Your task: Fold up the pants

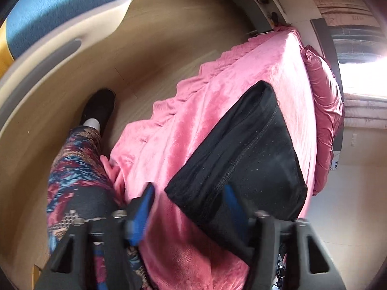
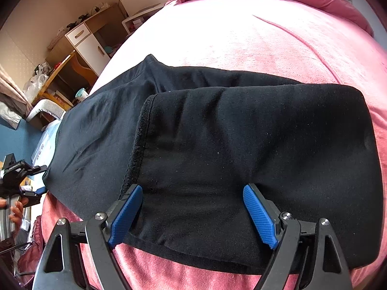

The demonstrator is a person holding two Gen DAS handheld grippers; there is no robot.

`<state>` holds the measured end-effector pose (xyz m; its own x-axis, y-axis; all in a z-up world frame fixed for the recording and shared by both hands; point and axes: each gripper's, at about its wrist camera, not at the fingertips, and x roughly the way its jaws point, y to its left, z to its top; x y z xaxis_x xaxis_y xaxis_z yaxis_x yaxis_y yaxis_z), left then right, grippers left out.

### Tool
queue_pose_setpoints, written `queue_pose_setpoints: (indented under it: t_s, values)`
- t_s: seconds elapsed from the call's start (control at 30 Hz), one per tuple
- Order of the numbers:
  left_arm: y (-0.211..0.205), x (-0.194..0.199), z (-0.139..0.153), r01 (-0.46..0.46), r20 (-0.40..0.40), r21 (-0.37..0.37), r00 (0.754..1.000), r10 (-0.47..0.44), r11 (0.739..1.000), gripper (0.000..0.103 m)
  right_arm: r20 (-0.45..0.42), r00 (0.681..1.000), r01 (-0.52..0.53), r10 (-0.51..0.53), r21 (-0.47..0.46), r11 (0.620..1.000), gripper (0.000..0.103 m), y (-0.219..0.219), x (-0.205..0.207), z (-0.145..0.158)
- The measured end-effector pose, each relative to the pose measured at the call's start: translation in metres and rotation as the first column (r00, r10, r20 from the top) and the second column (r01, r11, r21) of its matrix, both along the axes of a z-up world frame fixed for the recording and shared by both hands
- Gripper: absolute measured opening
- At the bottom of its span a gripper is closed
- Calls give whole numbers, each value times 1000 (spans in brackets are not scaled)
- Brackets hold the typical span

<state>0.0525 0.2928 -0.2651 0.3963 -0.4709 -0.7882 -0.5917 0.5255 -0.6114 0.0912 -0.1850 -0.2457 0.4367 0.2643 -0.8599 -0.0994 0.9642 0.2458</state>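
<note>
Black pants (image 2: 217, 145) are lying folded on the pink bedspread (image 2: 266, 36), upper layer doubled over the lower, leaving a fuzzy raw edge showing at left. Right gripper (image 2: 193, 215) is gaping wide over the near edge, gripping nothing. Left gripper (image 1: 188, 207) is standing partly open, empty, at the pants' near corner.
</note>
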Motion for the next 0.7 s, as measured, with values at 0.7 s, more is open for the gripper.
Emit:
queue_pose_setpoints:
  t_s: [0.7]
  values:
    - [-126, 26, 157, 344, 585, 151, 724, -365, 927, 14, 115, 993, -31, 10, 181, 983, 82, -19, -4, 59]
